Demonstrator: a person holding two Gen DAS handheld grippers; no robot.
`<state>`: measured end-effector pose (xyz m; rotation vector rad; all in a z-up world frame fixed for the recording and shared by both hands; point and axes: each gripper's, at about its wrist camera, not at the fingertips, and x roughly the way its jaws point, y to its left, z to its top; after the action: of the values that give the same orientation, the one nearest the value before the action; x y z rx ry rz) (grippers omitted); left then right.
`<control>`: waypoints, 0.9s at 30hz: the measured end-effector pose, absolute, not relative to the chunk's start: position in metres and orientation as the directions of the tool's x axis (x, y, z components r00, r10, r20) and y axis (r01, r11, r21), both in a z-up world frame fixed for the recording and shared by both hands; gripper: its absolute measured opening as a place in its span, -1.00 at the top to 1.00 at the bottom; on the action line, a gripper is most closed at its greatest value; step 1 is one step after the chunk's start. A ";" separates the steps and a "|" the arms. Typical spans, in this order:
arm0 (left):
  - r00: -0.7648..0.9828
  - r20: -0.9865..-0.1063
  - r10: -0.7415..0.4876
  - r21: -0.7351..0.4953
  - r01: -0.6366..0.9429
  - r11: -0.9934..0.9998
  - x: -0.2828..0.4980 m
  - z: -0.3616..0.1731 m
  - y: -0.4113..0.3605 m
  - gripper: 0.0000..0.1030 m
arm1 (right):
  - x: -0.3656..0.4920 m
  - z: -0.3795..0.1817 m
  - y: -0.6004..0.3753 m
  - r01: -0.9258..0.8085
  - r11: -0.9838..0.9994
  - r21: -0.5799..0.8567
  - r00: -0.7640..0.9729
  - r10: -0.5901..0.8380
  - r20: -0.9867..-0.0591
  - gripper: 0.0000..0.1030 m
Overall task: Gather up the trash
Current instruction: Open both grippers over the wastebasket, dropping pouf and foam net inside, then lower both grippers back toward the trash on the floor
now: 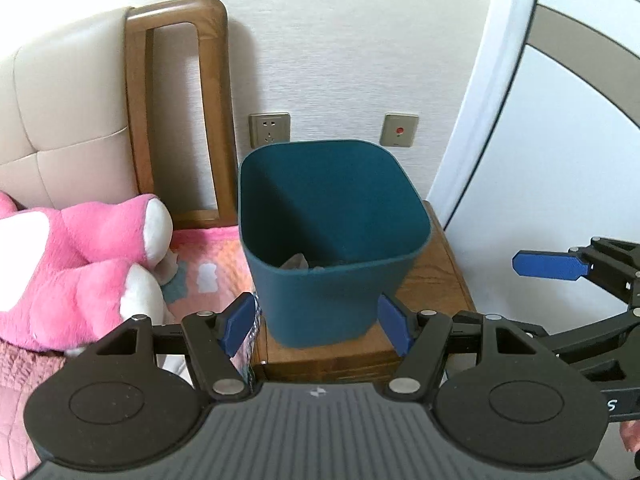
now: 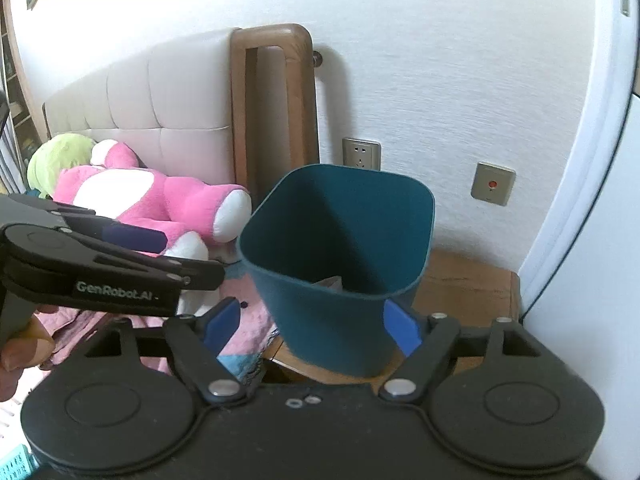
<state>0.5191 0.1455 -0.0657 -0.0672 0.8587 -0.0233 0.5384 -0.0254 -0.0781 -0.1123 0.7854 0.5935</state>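
A dark teal trash bin (image 1: 332, 240) stands on a wooden nightstand (image 1: 440, 284); it also shows in the right wrist view (image 2: 344, 248). Pale crumpled trash (image 1: 298, 262) lies at its bottom, also visible in the right wrist view (image 2: 331, 283). My left gripper (image 1: 318, 322) is open and empty, its blue pads (image 1: 237, 322) spread either side of the bin's near wall, just in front of it. My right gripper (image 2: 312, 328) is open and empty, also close before the bin. The right gripper's blue finger (image 1: 550, 266) shows at the right of the left view.
A bed with a pink quilt (image 1: 208, 264) and a pink plush toy (image 1: 80, 264) lies left of the nightstand. A wooden headboard post (image 1: 176, 108) and padded headboard (image 2: 160, 112) stand behind. Wall sockets (image 1: 269, 129) and a white door (image 1: 560, 140) are at the back and right.
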 end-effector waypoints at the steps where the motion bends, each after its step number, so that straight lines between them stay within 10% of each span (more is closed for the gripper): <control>1: 0.656 -0.753 -0.052 -0.071 -0.003 0.997 0.511 -0.065 0.147 -0.31 | 0.530 -0.078 -0.026 -0.536 0.836 0.122 0.559 0.459 -0.691 -0.56; 27: 0.616 -0.779 -0.118 -0.140 0.012 0.990 0.402 -0.179 0.135 -0.64 | 0.412 -0.182 -0.093 -0.398 0.890 0.222 0.541 0.423 -0.727 -0.97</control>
<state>0.4022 0.1350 -0.1788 -0.1253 0.9043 -0.0751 0.4123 -0.0928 -0.1825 0.0313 0.8727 0.4877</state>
